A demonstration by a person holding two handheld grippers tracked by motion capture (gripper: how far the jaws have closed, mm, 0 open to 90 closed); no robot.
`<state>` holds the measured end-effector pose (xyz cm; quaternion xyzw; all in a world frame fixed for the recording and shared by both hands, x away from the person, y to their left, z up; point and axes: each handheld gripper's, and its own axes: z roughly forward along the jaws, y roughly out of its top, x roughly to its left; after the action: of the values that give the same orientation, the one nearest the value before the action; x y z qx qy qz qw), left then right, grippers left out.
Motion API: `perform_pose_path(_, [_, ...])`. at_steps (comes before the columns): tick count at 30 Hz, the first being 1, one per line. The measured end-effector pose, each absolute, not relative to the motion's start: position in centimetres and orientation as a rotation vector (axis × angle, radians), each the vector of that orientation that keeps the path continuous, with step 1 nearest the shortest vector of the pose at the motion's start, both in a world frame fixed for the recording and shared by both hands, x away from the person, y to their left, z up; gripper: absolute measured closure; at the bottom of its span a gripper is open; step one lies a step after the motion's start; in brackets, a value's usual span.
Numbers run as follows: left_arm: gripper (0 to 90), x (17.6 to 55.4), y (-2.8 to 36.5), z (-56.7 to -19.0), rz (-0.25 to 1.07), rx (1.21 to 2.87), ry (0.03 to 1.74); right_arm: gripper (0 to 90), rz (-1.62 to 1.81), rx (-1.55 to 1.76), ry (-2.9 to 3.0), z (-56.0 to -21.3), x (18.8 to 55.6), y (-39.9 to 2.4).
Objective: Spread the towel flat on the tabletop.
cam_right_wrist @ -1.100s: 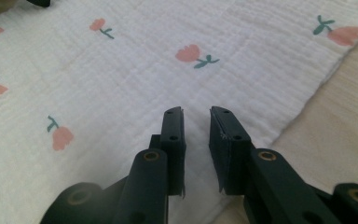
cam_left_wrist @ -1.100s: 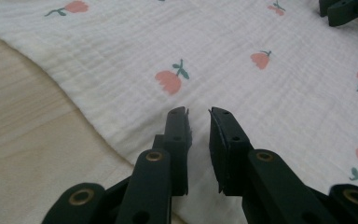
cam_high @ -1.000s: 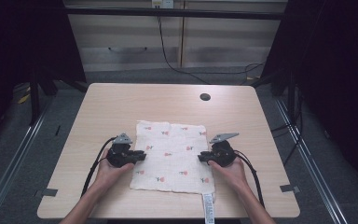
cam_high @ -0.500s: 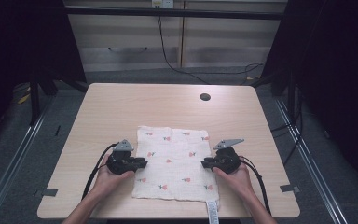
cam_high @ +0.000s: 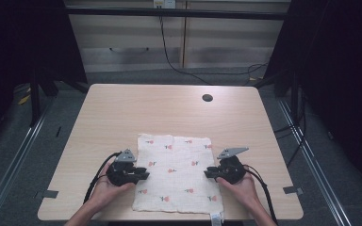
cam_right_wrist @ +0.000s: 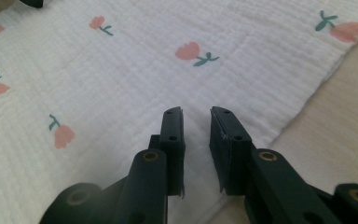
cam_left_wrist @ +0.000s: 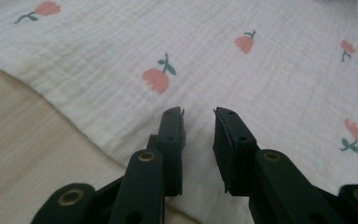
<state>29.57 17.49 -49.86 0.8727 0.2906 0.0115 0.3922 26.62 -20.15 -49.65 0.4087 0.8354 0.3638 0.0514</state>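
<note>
Item 1: a white crinkled muslin cloth printed with small pink flowers on green stems, lying spread flat on the light wooden worktop, near its front edge and about midway between the left and right edges; a white label tab hangs from the cloth's front hem over the worktop's front edge. Item 2: your left gripper, black, held at the cloth's left edge with the tips pointing inward over the fabric; its jaws have just been opening and now stand a narrow gap apart, with nothing between them. In the left gripper view the gripper has the cloth lying flat below it. Item 3: your right gripper, black, held at the cloth's right edge, tips pointing inward; its jaws stand a narrow gap apart, gripping nothing, as the right gripper view shows. Item 4: 1 small dark round hole near the worktop's far right corner.
</note>
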Motion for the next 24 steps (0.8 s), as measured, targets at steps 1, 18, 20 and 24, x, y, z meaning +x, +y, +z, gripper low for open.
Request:
perform_pose_path(1, [69.2, 29.6, 17.5, -49.9, 0.029, 2.214, 0.739, 74.8, 1.107, 1.244, 2.542, -49.7, 26.6, -20.2])
perform_pose_path(18, [66.7, 33.0, 17.7, -50.3, 0.132, 2.156, 0.821, 67.1, 1.133, 1.261, 2.374, -48.0, 35.7, -22.2])
perform_pose_path(20, [67.6, 33.0, 17.7, -50.4, 0.147, 2.152, 0.815, 67.2, 1.107, 1.281, 2.372, -48.4, 37.1, -22.2])
perform_pose_path(24, [68.3, 33.1, 17.9, -50.5, 0.124, 2.138, 0.810, 66.9, 1.040, 1.299, 2.400, -49.4, 38.6, -21.1])
